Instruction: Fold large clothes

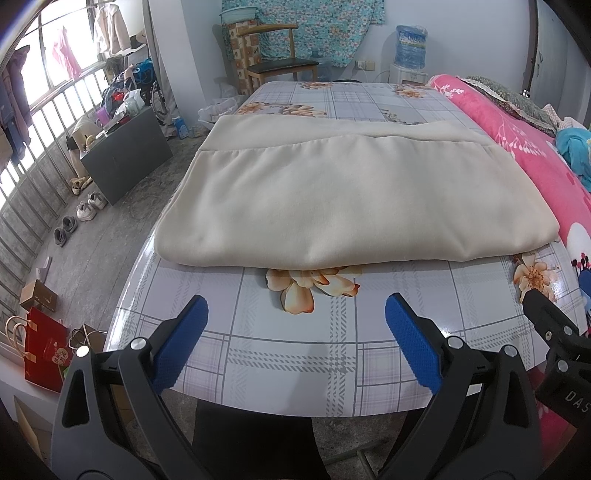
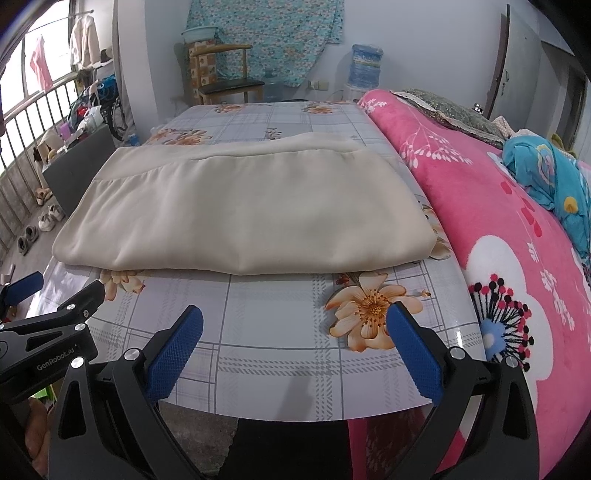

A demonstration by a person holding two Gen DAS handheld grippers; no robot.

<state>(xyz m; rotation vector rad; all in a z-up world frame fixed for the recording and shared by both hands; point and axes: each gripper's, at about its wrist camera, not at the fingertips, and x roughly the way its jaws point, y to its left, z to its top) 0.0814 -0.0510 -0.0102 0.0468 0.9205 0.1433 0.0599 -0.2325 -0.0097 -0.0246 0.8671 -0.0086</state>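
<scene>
Nearest: left gripper (image 1: 295, 314), blue pads (image 1: 181, 343) spread wide apart, grasping nothing, hovering over the near edge of the table (image 1: 295, 369). Beside it, right gripper (image 2: 295, 325), likewise released, blue pads (image 2: 417, 354) far apart and empty, poised over the same edge, near an orange printed flower on the tablecloth (image 2: 280, 350). Each gripper glimpsed at the margin of the other's view.

Below the table edge, dark trousers of the person between the gripper arms.

Just beyond the fingers, apart from both grippers: beige garment (image 1: 332, 199), folded into a thick, wide rectangle, lying flat across the middle of the table, near fold rounded, a seam running across the far part, a lower layer showing past it. In the right wrist view, the same beige garment (image 2: 240, 210), its right end close to the pink floral blanket (image 2: 498, 240) alongside the table.

On the blanket, farther back, a crumpled blue cloth (image 2: 546, 173).

Left of the table, on the floor: red gift bag (image 1: 44, 350), pairs of shoes (image 1: 86, 208), dark cabinet (image 1: 125, 155).

Farthest: wooden chair (image 1: 277, 62), water dispenser bottle (image 1: 410, 44), floral curtain (image 1: 314, 26) on the wall, clothes hanging at the barred window (image 1: 66, 55).
</scene>
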